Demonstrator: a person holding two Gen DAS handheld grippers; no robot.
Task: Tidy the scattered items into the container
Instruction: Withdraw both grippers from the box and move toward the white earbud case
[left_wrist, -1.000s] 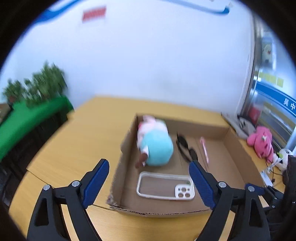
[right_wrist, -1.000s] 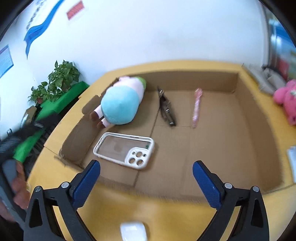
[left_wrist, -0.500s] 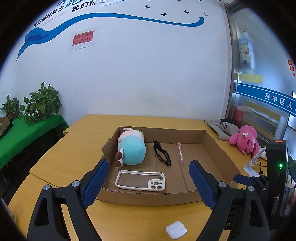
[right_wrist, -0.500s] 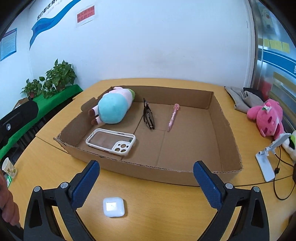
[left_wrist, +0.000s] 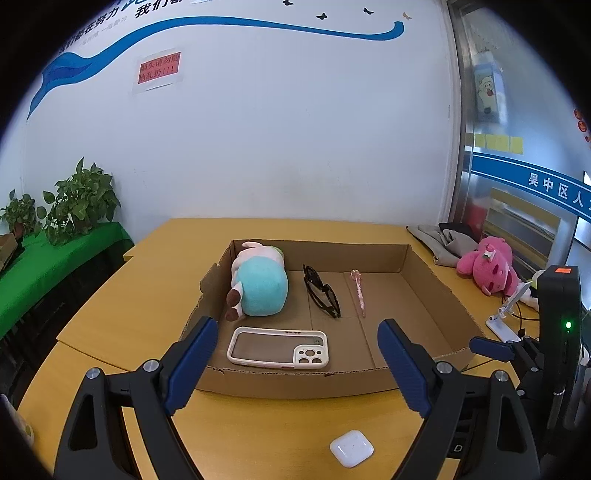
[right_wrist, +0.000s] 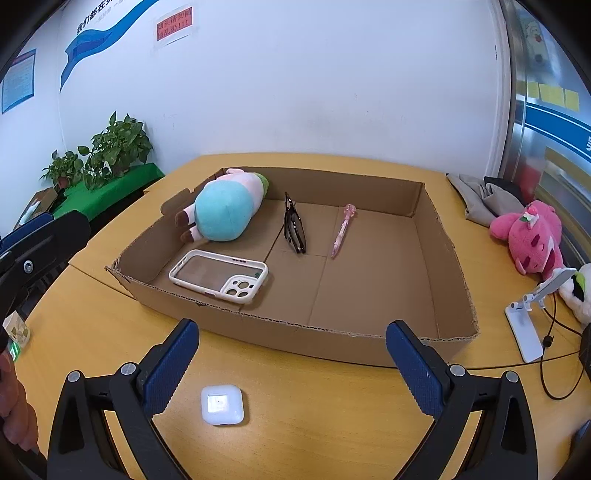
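Right wrist view shows us the white earbud case (right_wrist: 222, 404) on the table (right_wrist: 314, 413), just outside the cardboard box (right_wrist: 295, 332) that already holds plush toy, phone case, sunglasses and pen. We judge it the last stray: our right gripper (right_wrist: 291, 363), fingers wide and empty, should descend squarely over it. Our left gripper (left_wrist: 295, 363) is also wide, empty. Red wall sign (right_wrist: 174, 23) is illegible.

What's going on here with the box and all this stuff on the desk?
Someone is tidying items into a cardboard box. A plush toy, sunglasses, pink pen and phone case already lie inside. A white earbud case sits on the table in front. Both the left hand-held gripper and right hand-held gripper are open, holding nothing.
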